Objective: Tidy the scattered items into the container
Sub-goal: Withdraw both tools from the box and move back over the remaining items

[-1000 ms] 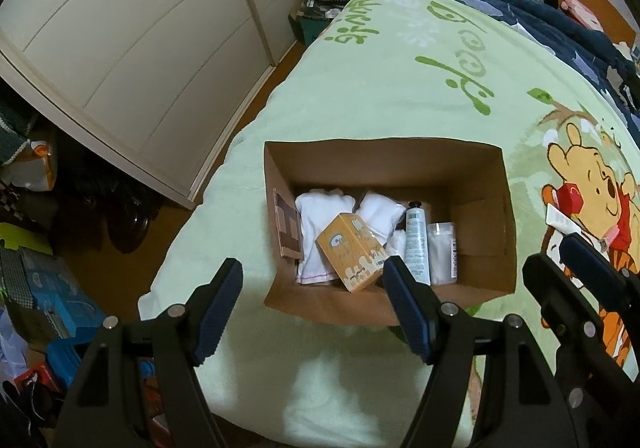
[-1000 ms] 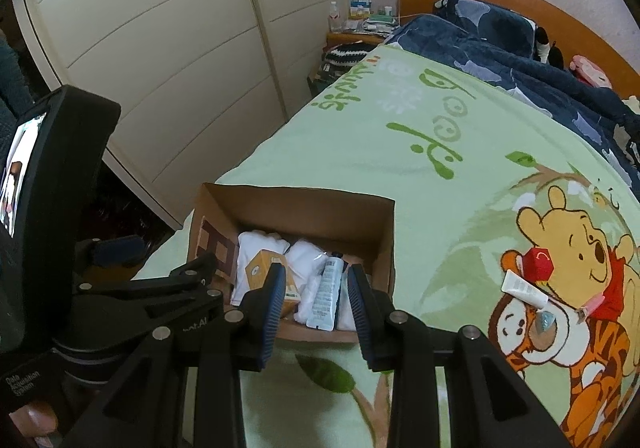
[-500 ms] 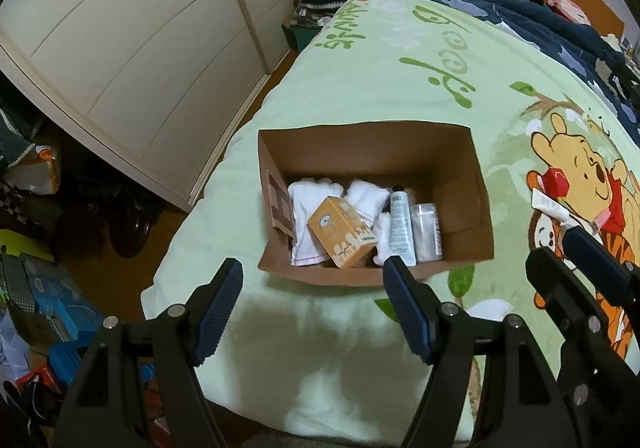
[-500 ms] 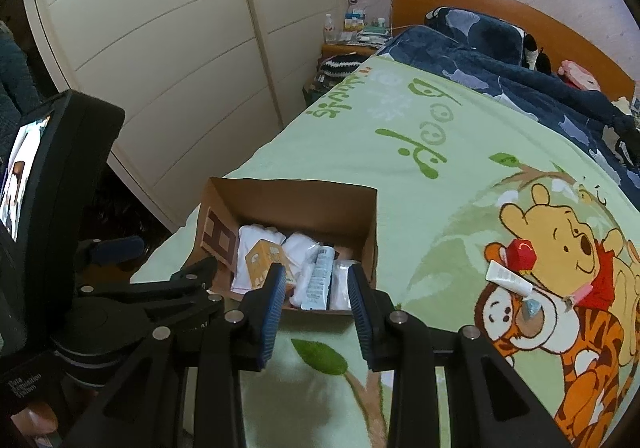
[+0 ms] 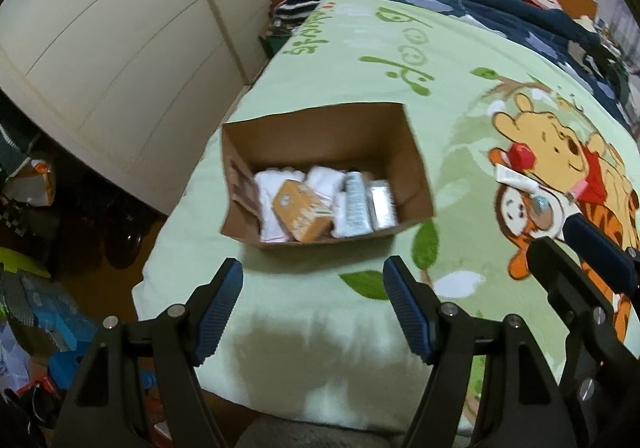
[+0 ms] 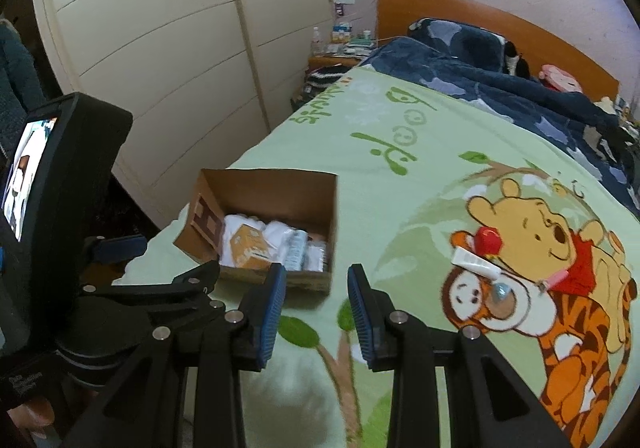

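Observation:
An open cardboard box (image 5: 416, 184) (image 6: 332, 204) sits on the green bedspread. It holds white cloths (image 5: 268, 188), an orange carton (image 5: 302, 214) (image 6: 250, 248), a white tube (image 5: 354, 204) and a clear packet (image 5: 382, 206). To the right on the Pooh print lie a white tube (image 5: 516, 182) (image 6: 476, 262), a red item (image 5: 522, 156) (image 6: 488, 240), a pink item (image 6: 554, 280) and a small teal item (image 6: 502, 290). My left gripper (image 5: 312, 304) is open and empty, short of the box. My right gripper (image 6: 316, 304) is open and empty, near the box's right front corner.
The bed's left edge (image 5: 160, 248) drops to a floor with clutter (image 5: 48, 308). White wardrobe doors (image 6: 160, 48) stand left. A dark blue duvet (image 6: 500, 96) and a headboard lie at the far end. A nightstand (image 6: 340, 48) carries bottles.
Both grippers have pulled back and up from the box, which now looks smaller and farther. The items on the Pooh print have come more into view. The jaws kept their opening.

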Available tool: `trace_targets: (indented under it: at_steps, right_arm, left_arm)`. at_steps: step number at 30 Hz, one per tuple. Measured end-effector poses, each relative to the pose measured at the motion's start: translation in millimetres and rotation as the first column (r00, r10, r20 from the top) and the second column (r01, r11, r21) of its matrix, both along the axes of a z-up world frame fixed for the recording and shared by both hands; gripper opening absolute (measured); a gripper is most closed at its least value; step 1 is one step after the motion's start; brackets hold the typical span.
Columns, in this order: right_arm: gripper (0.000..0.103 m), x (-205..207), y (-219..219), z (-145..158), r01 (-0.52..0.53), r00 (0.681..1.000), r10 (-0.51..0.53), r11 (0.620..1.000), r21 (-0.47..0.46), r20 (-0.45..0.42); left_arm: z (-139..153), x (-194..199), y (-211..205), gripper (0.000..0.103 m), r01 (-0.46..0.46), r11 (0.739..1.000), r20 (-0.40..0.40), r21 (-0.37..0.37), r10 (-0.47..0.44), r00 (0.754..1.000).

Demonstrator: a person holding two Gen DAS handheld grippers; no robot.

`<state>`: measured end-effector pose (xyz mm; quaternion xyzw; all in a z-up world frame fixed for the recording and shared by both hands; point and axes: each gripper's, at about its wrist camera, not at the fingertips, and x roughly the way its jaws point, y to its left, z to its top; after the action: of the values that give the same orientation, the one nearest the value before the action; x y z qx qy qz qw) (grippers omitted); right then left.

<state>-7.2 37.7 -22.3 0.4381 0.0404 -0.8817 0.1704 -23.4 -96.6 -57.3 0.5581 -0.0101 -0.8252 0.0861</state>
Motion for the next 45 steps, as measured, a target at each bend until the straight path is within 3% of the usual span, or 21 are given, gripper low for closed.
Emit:
trace_targets:
  at_steps: [14, 27, 30, 32, 45]
  right_arm:
    - [0.034, 38.7, 110.5, 8.0, 0.251, 0.968, -0.250, 0.967, 0.032, -0.016]
    - [0.037, 73.4, 199.9, 5.1, 0.482, 0.876, -0.482, 0.875, 0.040, -0.014]
    - [0.042, 77.9, 213.2, 4.5, 0.519, 0.855, -0.519, 0.853, 0.046, -0.017]
    - [0.053, 79.5, 223.2, 3.1, 0.546, 0.838, -0.545, 0.837, 0.048, -0.017]
    - [0.054, 75.4, 273.3, -22.6, 0.640, 0.764, -0.643, 0.766, 0.070, 0.050]
  left_arm:
    - [10.5, 13.8, 100.0, 0.079, 0.202, 0.979, -0.026, 0.028, -0.201, 0.979]
    - [15.7, 23.6, 185.2, 0.081, 0.387, 0.922, -0.032, 0.008, -0.387, 0.922]
    - [15.9, 23.6, 198.2, 0.081, 0.412, 0.911, -0.030, 0.001, -0.411, 0.911]
    - [15.5, 22.5, 204.4, 0.082, 0.423, 0.906, -0.028, -0.003, -0.423, 0.906]
    - [-8.6, -2.3, 237.3, 0.087, 0.468, 0.884, 0.024, -0.015, -0.467, 0.884]
